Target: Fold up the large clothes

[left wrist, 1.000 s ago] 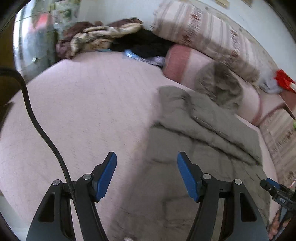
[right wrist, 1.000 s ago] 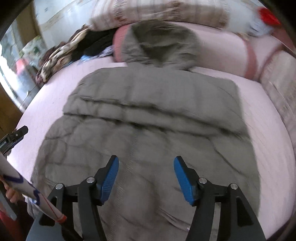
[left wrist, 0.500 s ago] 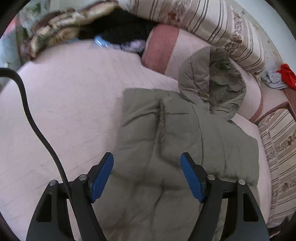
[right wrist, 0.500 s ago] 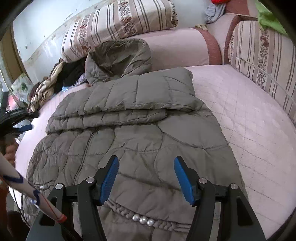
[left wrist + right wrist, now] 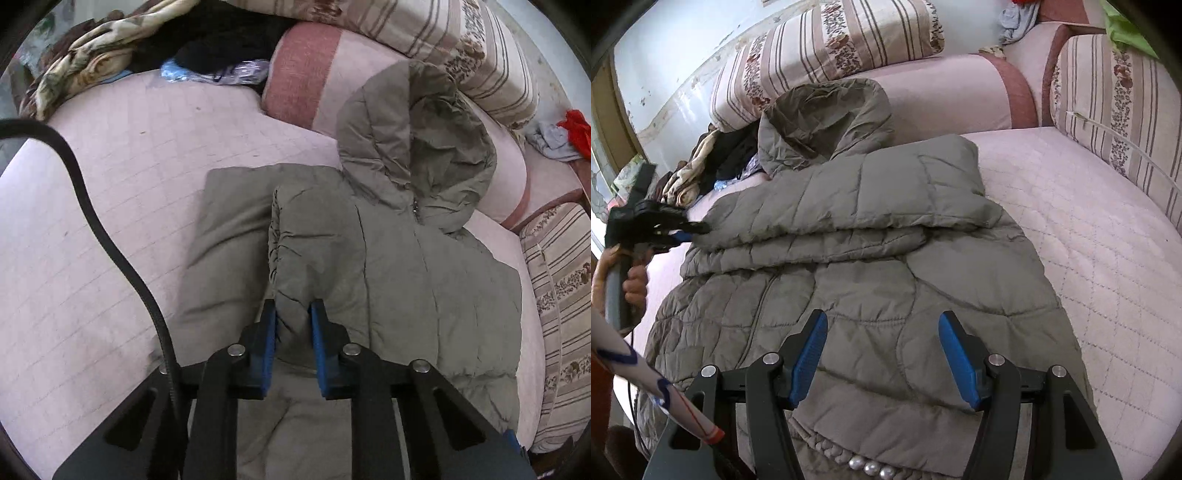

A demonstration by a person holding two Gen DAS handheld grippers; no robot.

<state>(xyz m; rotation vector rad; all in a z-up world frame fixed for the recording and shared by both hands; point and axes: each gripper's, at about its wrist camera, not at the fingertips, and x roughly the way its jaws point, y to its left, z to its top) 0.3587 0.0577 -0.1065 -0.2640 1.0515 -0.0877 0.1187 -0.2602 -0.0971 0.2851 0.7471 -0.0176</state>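
Note:
An olive-grey hooded puffer jacket (image 5: pixel 406 277) lies flat on the pink quilted bed (image 5: pixel 110 221), its hood (image 5: pixel 413 140) propped against a bolster. A sleeve is folded across the chest (image 5: pixel 849 206). My left gripper (image 5: pixel 292 321) sits at the jacket's left shoulder side. Its jaws are closing, and the blue pads press on a raised fold of the fabric. In the right wrist view the same gripper (image 5: pixel 690 230) bites the jacket's far left edge. My right gripper (image 5: pixel 882 354) hovers open over the jacket's lower half (image 5: pixel 886 295), with nothing between its pads.
Striped floral cushions (image 5: pixel 831 48) and pink bolsters (image 5: pixel 953 92) line the back and right of the bed (image 5: pixel 1071 229). A heap of clothes (image 5: pixel 110 48) lies at the far left corner. A black cable (image 5: pixel 122 258) trails beside my left gripper. A person's hand (image 5: pixel 635 280) holds the left handle.
My left gripper moved from over the bare bed onto the jacket, and its jaws went from wide open to closed on a fold. My right gripper shifted slightly and stayed open.

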